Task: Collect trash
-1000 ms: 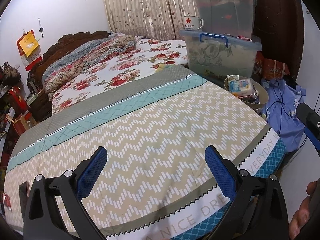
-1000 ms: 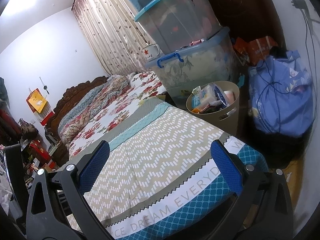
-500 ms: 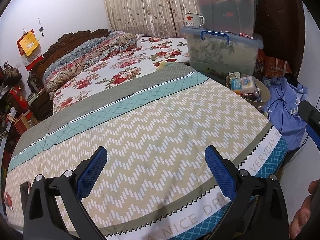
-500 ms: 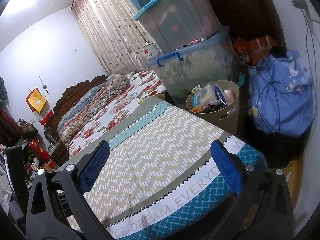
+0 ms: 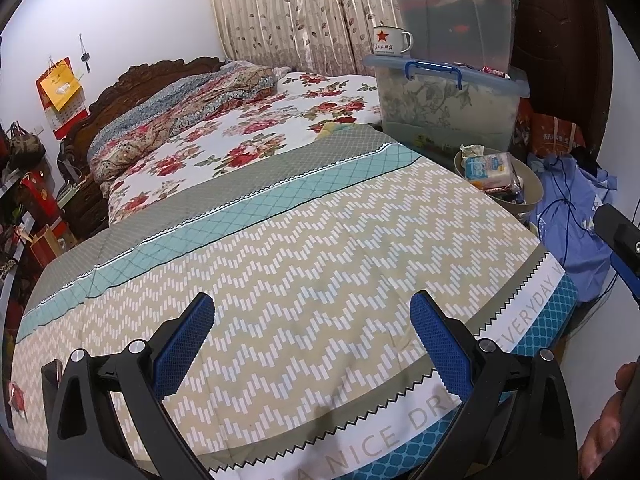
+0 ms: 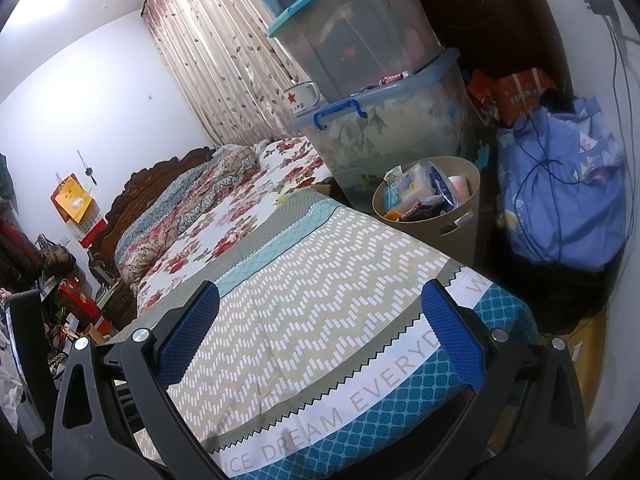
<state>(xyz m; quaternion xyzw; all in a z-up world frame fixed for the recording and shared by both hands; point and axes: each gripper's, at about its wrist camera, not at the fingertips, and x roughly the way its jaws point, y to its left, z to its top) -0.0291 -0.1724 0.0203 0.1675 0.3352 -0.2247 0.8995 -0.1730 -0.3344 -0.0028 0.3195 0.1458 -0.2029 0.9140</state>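
From the left wrist, the left gripper point(image 5: 312, 316) hangs wide apart and holds nothing over the zigzag bedspread point(image 5: 320, 248), whose bare surface runs to the rounded foot edge; the trash point(image 5: 490, 168), crumpled wrappers and packets, sits in a beige bin point(image 5: 534, 192) just beside the bed's far right corner. From the right wrist, the right gripper point(image 6: 320, 316) is likewise spread wide with nothing in it, above the bedspread point(image 6: 340, 256) near its foot edge, and the bin point(image 6: 460, 224) stands between the bed, the stacked storage boxes point(image 6: 384, 120) and a blue bundle point(image 6: 560, 204), with the trash point(image 6: 420, 194) reaching up to its rim.

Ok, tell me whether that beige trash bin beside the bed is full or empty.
Full. The trash bin is packed with wrappers and packets up to its rim, some poking above it. It stands upright.
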